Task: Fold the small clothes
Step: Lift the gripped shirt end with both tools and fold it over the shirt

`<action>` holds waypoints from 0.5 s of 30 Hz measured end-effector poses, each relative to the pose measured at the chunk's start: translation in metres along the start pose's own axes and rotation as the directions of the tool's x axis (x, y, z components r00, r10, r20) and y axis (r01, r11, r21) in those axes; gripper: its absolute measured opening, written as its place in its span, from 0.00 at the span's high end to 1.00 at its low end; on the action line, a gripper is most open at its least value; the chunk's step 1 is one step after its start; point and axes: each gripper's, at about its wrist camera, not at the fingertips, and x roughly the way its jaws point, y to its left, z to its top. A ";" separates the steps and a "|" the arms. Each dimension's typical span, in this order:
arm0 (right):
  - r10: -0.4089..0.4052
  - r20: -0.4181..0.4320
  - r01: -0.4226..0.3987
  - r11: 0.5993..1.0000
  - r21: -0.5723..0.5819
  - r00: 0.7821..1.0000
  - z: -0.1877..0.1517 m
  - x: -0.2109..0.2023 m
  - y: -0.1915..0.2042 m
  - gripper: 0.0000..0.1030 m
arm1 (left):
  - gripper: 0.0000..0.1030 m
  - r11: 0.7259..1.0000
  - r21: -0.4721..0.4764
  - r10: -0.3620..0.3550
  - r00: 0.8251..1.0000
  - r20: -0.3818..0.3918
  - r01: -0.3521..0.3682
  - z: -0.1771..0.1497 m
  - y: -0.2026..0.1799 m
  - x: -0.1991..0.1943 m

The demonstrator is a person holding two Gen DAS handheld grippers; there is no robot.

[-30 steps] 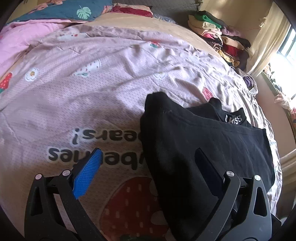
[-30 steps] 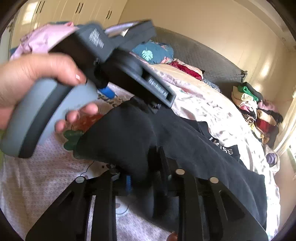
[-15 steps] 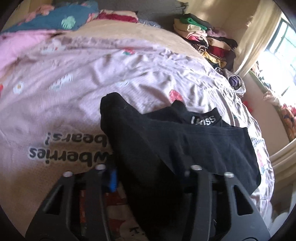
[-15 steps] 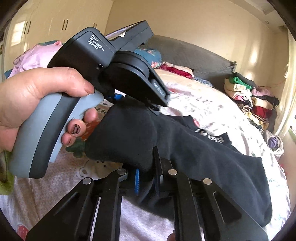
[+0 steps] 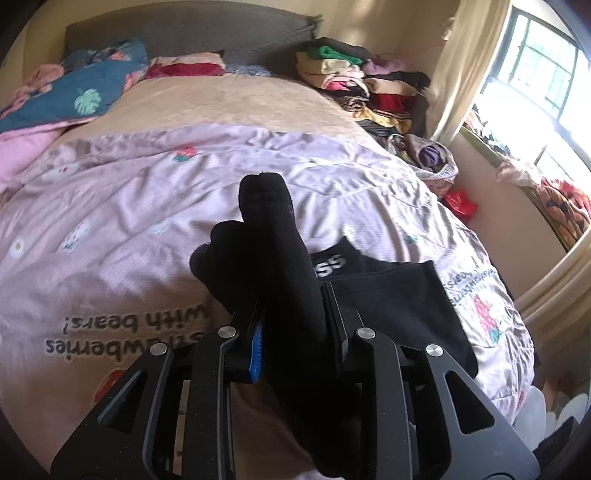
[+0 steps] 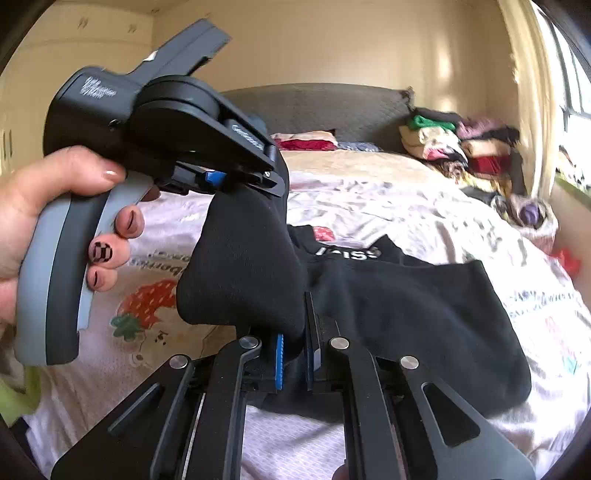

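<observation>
A small black garment (image 6: pixel 413 306) with a white-lettered waistband (image 6: pixel 347 253) lies partly on the pink strawberry bedspread (image 5: pixel 122 206). My left gripper (image 5: pixel 291 328) is shut on a bunched edge of the garment (image 5: pixel 280 266) and holds it lifted above the bed. My right gripper (image 6: pixel 295 350) is shut on another part of the same edge (image 6: pixel 243 273). The left gripper and the hand holding it also show in the right wrist view (image 6: pixel 240 182), up and to the left, with the black cloth hanging between the two grippers.
A stack of folded clothes (image 5: pixel 354 85) stands at the bed's far right by the grey headboard (image 5: pixel 192 33). A blue leaf-print pillow (image 5: pixel 77 96) lies far left. A window and curtain (image 5: pixel 461 74) are on the right.
My left gripper went from open beside the garment to shut on its edge and has lifted it. Both grippers have risen, pulling the black cloth up off the bedspread.
</observation>
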 end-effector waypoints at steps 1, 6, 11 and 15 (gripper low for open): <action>-0.003 0.004 0.003 1.000 0.009 1.000 0.000 -0.002 -0.004 0.93 | 0.82 1.000 0.003 -0.004 1.000 -0.001 0.004 0.001 -0.004 0.001; -0.008 0.018 0.007 0.999 0.054 1.000 0.000 -0.015 -0.015 0.93 | 0.82 1.000 0.018 -0.020 1.000 -0.006 0.020 0.006 -0.022 0.005; -0.024 0.025 0.022 0.995 0.092 0.999 0.002 -0.019 -0.021 0.93 | 0.82 0.999 0.022 -0.035 0.999 -0.014 0.035 0.008 -0.035 0.008; -0.034 0.025 0.031 0.992 0.121 0.999 0.001 -0.023 -0.025 0.93 | 0.82 0.999 0.023 -0.042 0.999 -0.022 0.043 0.011 -0.045 0.013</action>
